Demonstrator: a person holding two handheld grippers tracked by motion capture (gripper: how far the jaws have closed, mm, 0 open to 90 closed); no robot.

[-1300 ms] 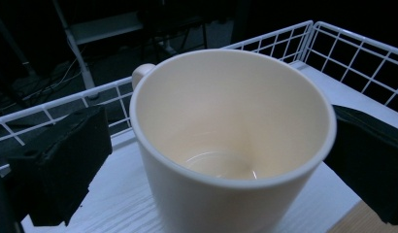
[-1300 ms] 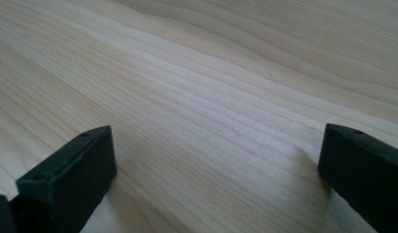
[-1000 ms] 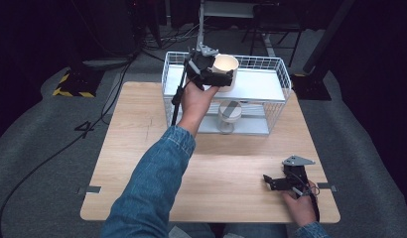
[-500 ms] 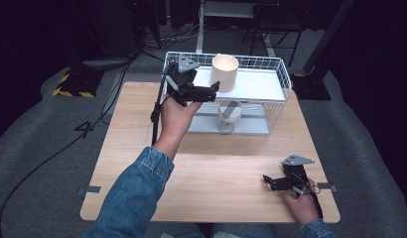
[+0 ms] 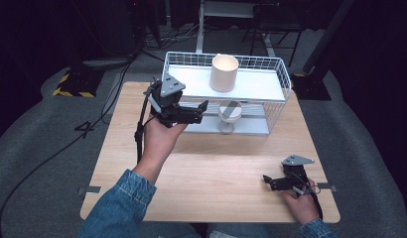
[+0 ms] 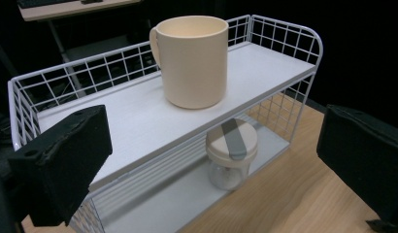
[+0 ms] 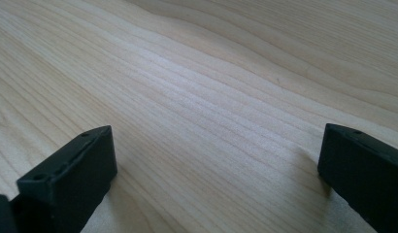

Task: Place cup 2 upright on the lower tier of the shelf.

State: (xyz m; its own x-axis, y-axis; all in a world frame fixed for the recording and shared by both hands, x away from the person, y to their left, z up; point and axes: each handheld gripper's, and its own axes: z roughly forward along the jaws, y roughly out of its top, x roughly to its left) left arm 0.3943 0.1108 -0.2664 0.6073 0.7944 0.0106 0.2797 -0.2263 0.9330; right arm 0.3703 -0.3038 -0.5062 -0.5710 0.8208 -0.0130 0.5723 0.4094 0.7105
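Holding my left gripper [image 5: 200,110] spread and empty left of centre, the mug [image 5: 224,73] on the rack [image 5: 256,87] beyond; my right gripper [image 5: 269,181] rests spread on the bench [image 5: 216,173], lower right.

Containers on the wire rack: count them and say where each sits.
2. The cream mug stands upright on the rack's white top shelf; the small jar with a taped lid stands on the lower shelf, beneath it.
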